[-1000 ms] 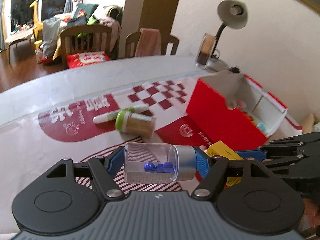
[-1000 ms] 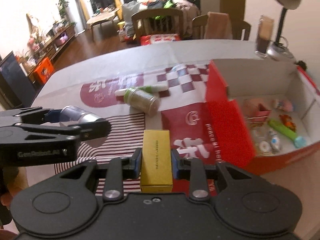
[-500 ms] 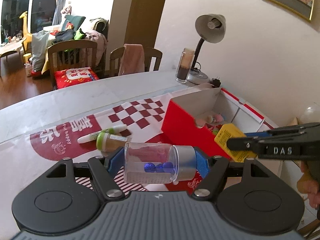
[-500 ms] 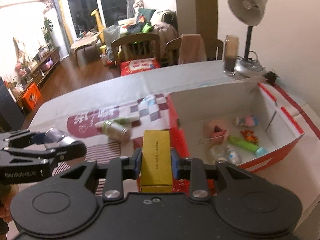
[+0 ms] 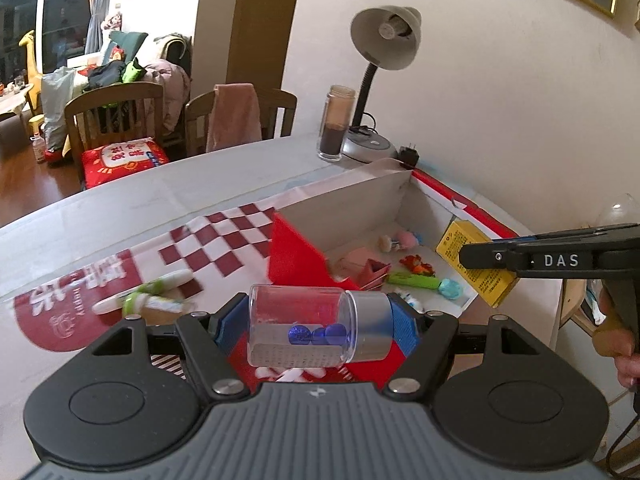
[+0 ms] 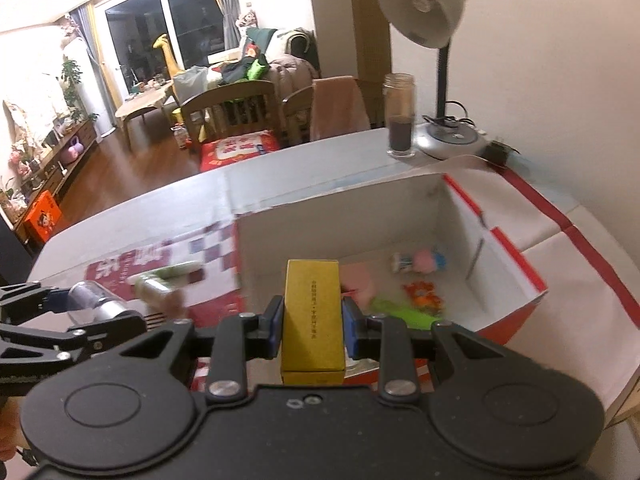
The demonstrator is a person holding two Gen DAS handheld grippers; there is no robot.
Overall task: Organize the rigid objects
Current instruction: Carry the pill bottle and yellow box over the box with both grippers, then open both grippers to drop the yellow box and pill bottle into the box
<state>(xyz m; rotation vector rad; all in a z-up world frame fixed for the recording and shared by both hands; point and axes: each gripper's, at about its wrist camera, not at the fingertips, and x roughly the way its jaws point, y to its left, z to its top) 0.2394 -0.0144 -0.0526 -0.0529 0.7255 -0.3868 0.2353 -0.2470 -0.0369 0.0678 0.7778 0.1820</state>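
Jar (image 5: 316,326) clamped in left tool (image 5: 318,324)

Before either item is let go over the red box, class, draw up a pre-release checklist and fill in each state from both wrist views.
1. Right tool clamped on the yellow carton: ok.
2. Left tool clamped on the clear vial with blue beads: ok.
3. Yellow carton over the open red box: ok, it appears above the box's interior.
4. Vial over the box: not ok, it seems short of the near red wall.
5. Free floor space in the box among the toys: ok.
6. The two tools apart from each other: ok.
7. Green-capped jar and marker on the tablecloth: not ok, not yet boxed.
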